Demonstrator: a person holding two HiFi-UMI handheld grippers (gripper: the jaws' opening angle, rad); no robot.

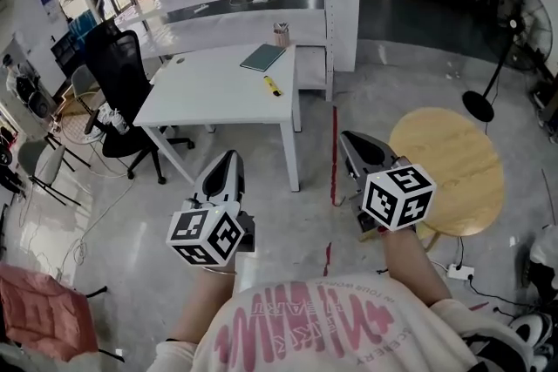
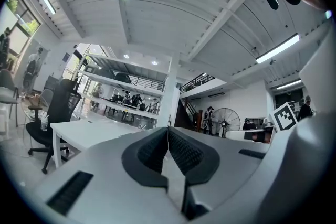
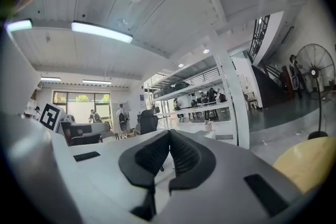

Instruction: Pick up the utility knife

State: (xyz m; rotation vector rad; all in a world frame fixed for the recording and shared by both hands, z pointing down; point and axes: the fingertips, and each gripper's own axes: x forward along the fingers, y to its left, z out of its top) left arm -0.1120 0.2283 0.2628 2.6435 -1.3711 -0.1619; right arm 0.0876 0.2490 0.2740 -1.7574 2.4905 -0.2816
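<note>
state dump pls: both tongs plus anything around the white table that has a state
left tongs: shut, empty.
right tongs: shut, empty.
utility knife: lying flat on the white table, untouched; blade too small to tell.
notebook: closed, flat on the table.
cup: upright at the table's back edge.
office chair: unoccupied, beside the table.

Grey floor (image 1: 131, 222), white table (image 1: 218, 91), black office chair (image 1: 122, 83), round wooden table (image 1: 453, 161) (standing fan (image 1: 523, 20) beyond).

Utility knife (image 1: 272, 85) on table (image 1: 205, 96), near notebook (image 1: 262, 57)
</note>
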